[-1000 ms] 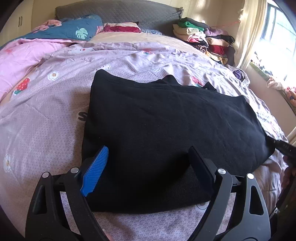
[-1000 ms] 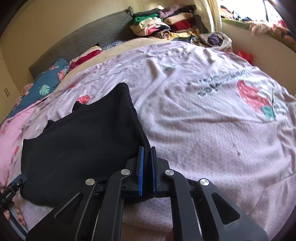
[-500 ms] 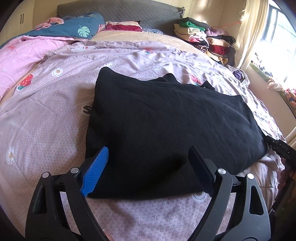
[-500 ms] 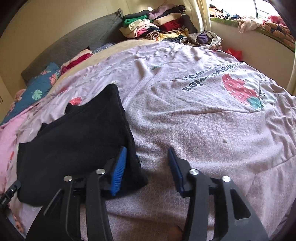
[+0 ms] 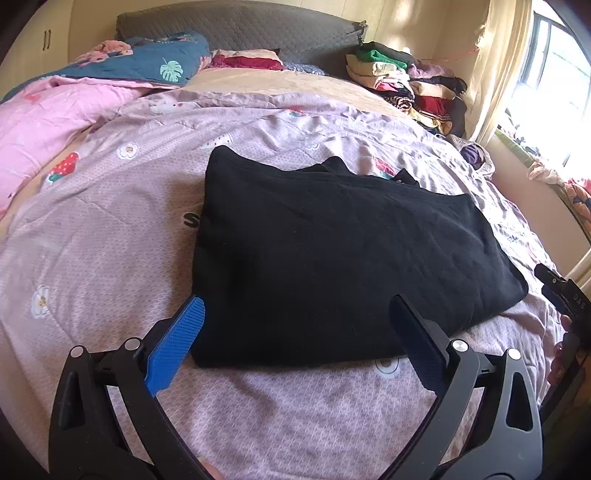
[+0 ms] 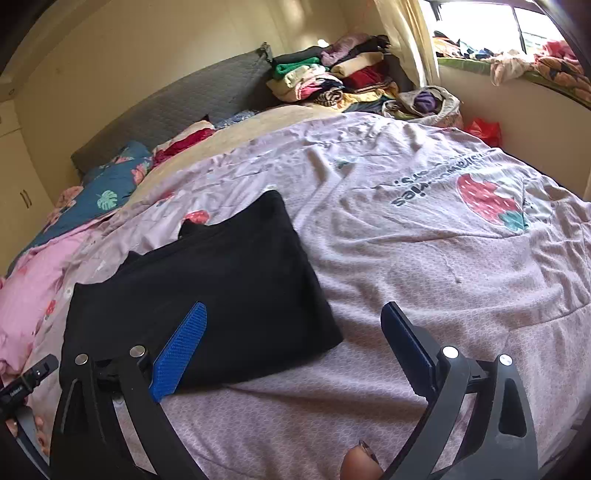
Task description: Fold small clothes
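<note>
A folded black garment lies flat on the lilac bedspread; it also shows in the right wrist view. My left gripper is open and empty, just back from the garment's near edge. My right gripper is open and empty, above the garment's near right corner. The right gripper's body shows at the right edge of the left wrist view.
A pile of folded clothes sits at the far right of the bed by the grey headboard. A pink quilt and a blue leaf-print pillow lie at the far left. A window and its cluttered ledge are on the right.
My right gripper has opened and let go of the garment's corner, then drawn back. My left gripper stayed open and pulled back off the garment's near edge.
</note>
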